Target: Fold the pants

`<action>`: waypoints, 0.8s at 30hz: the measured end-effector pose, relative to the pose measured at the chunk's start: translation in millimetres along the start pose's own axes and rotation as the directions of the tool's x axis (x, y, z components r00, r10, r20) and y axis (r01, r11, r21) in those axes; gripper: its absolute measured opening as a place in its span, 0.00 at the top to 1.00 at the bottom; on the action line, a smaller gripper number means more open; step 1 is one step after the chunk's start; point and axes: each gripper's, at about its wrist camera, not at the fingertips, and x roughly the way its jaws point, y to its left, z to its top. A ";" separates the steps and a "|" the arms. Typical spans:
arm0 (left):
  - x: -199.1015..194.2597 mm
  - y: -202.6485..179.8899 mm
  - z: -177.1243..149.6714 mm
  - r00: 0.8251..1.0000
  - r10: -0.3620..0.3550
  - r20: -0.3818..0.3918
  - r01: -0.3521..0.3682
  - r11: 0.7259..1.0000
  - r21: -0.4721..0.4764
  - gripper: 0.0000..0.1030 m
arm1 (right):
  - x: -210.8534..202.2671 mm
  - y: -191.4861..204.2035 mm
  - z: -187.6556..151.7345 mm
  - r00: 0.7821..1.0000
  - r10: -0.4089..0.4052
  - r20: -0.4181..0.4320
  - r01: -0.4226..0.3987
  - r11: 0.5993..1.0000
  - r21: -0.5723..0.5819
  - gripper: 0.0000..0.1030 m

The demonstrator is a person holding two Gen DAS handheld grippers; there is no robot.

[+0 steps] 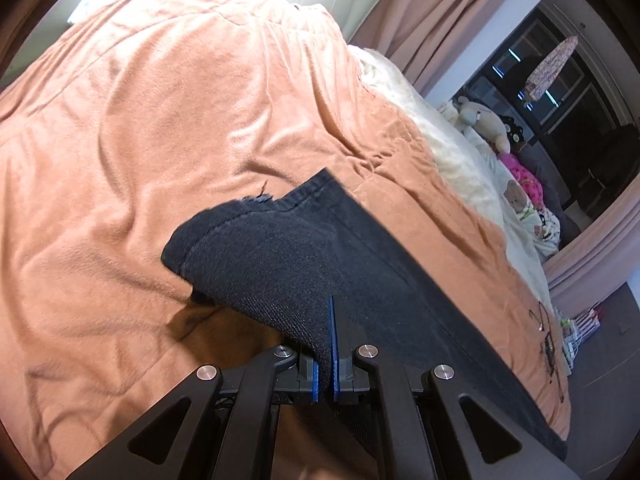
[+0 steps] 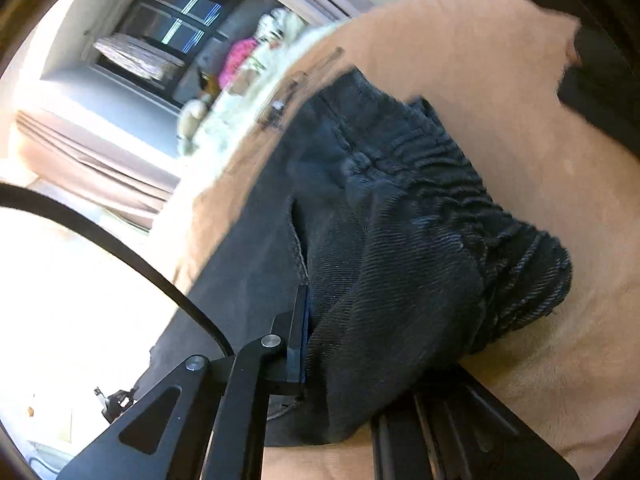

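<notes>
Dark denim pants (image 1: 280, 256) lie on a peach bedspread (image 1: 160, 120). My left gripper (image 1: 334, 305) is shut on a leg end, and the frayed hem (image 1: 256, 200) hangs lifted off the cover and drapes over its left finger. In the right wrist view the pants (image 2: 400, 240) bunch up, with the gathered elastic waistband (image 2: 460, 168) running across. My right gripper (image 2: 316, 300) is shut on this upper part. Cloth folds over it and hides its right finger; only the left finger (image 2: 298, 320) shows.
A white fluffy blanket (image 1: 440, 140) and stuffed toys (image 1: 488, 120) line the bed's far side. Eyeglasses (image 1: 546, 332) lie on the cover near the pants. Pink curtains (image 1: 440, 8) and a dark window (image 1: 560, 80) stand beyond. A blurred dark shape (image 2: 600, 60) fills the right wrist view's upper right.
</notes>
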 end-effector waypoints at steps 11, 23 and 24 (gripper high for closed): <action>-94.3 19.3 2.6 0.997 -0.044 0.065 0.048 0.997 -0.068 0.96 | -28.7 -9.1 -10.6 0.998 0.064 -0.006 -0.064 0.998 -0.014 0.96; -184.6 94.4 -36.4 0.995 0.002 0.095 0.010 0.992 -0.122 0.96 | -75.9 -11.8 -16.7 0.989 0.138 -0.043 -0.140 0.990 -0.033 0.96; -192.5 99.9 -40.2 0.995 0.001 0.098 0.012 0.992 -0.129 0.96 | -79.0 -12.9 -16.9 0.989 0.141 -0.043 -0.143 0.989 -0.033 0.96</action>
